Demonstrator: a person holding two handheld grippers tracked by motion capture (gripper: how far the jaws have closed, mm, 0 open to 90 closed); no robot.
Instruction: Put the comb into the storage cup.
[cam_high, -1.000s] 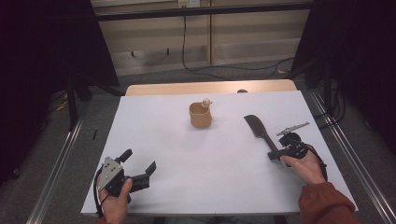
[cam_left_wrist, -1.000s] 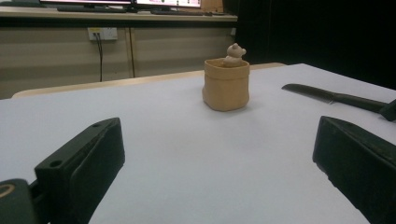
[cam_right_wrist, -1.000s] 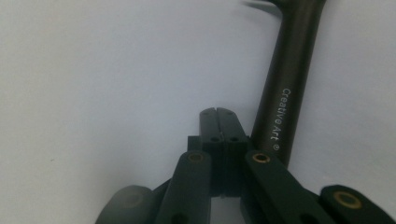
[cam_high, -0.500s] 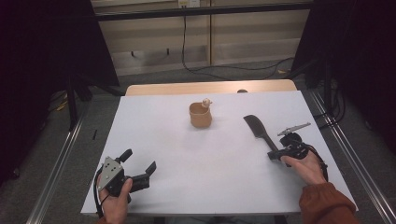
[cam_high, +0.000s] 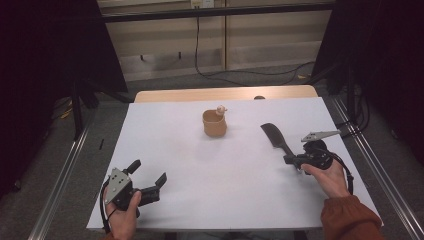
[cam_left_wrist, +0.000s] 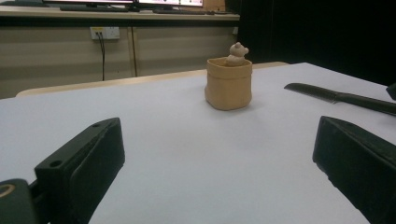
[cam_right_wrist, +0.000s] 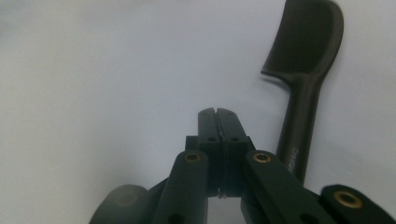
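White tabletop (cam_high: 200, 175) carries the right claw (cam_right_wrist: 217, 113), jaws pressed together on nothing, just beside the comb (cam_right_wrist: 306, 60), which lies flat, likely light, stiff and slippery: grip its handle; left claw (cam_high: 148, 179) rests apart.

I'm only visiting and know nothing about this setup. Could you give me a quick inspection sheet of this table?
Surface: white table top, flat.
Job's things: black comb lying flat beside the right gripper, not held; tan pot upright, a small figure in it.
Clutter: nothing seen.
Grippers: left gripper open, nothing between its jaws; right gripper shut on nothing.
Cables: one trails from each gripper; others lie on the floor beyond.
Surroundings: dark curtains, wall socket.
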